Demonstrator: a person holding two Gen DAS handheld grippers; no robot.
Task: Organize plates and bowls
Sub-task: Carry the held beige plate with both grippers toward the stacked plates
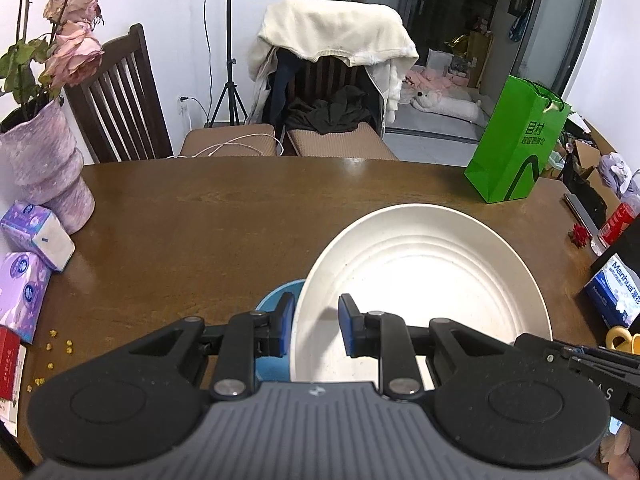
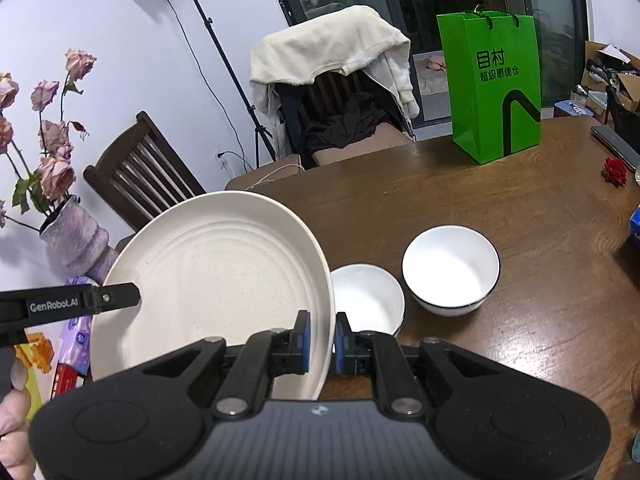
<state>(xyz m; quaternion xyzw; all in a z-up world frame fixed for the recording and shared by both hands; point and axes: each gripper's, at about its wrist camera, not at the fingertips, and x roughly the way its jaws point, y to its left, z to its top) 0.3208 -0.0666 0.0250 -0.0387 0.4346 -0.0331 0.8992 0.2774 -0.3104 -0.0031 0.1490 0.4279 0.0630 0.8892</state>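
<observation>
Two tools share the stiff, slick cream plate: our right tool clamps its rim, our left tool straddles the opposite rim, jaws apart.

Brown wooden tabletop; green bag near far edge; two white bowls side by side mid-table; vase, tissue packs along left edge.
</observation>
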